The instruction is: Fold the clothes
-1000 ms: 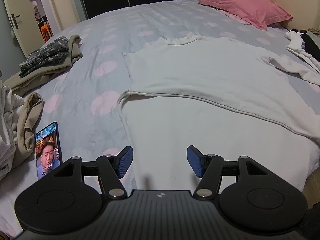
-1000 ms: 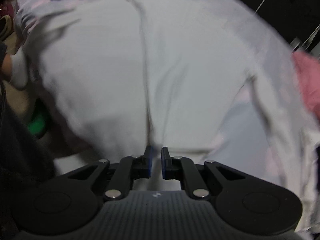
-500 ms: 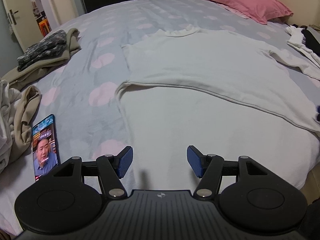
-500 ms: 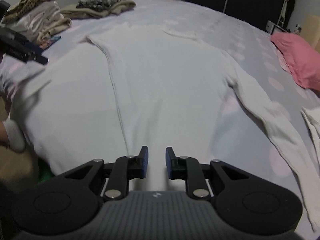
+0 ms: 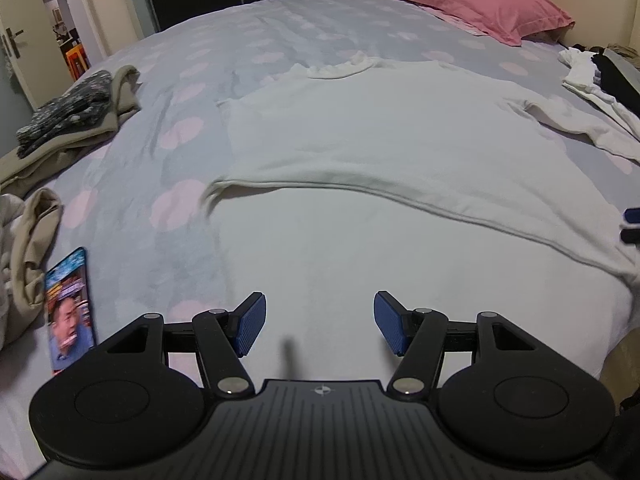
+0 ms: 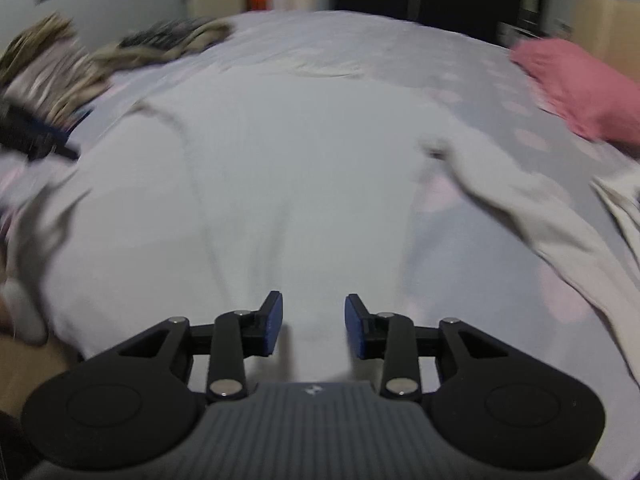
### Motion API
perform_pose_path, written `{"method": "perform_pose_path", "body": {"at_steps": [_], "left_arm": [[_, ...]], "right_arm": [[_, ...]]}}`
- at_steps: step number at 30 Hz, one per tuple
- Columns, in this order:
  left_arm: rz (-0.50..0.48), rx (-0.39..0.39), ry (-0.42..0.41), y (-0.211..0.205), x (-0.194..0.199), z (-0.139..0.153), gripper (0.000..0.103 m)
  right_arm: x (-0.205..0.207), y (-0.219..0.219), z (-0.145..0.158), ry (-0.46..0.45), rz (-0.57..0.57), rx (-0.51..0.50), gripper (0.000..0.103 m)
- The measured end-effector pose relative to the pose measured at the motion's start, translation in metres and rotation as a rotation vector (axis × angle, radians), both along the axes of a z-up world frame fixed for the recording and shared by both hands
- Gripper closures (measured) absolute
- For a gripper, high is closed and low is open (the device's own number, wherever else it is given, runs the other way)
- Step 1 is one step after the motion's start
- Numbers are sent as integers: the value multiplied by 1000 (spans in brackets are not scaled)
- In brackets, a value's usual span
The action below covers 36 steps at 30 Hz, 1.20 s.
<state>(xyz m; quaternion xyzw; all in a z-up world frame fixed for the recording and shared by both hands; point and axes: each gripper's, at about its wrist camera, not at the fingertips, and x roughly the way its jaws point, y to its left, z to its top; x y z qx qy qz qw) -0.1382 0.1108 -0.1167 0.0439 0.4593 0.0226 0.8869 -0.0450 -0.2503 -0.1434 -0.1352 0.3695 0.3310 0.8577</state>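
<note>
Right claw [image 6: 313, 326] newly parted, empty.

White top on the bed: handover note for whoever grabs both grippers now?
Left gripper: open, empty, above the near part of the white top.
Right gripper: jaws have just been opening, nothing between them.
Top lies flat on the bed, collar at the far end, one side already folded over the body, right sleeve out.
Left: fold the sleeve in, then the body.
</note>
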Motion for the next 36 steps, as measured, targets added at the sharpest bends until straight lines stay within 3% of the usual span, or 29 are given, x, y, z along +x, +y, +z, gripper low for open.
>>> {"method": "perform_pose_path", "body": {"at_steps": [9,15,17,21,28,36], "left_arm": [[-71,43,52,-37,18,-23,45],[-51,39,91,-38,18,-37,44],[-42,34,92,-37,15,-40,41],[-27,36,92,-37,12,-43,35],[-32,48,105,-37,12,-43,31],[-34,52,104,-38,11,-44,31]], "right_arm": [[32,-105,0,-98,-466,-66,63],[54,-171,-6,-77,-728,-14,59],[60,-188,-8,-71,-811,2,52],[71,-214,-13,-41,-963,53,50],[85,-231,-28,24,-1105,121,50],[90,-228,-30,34,-1125,115,49]]}}
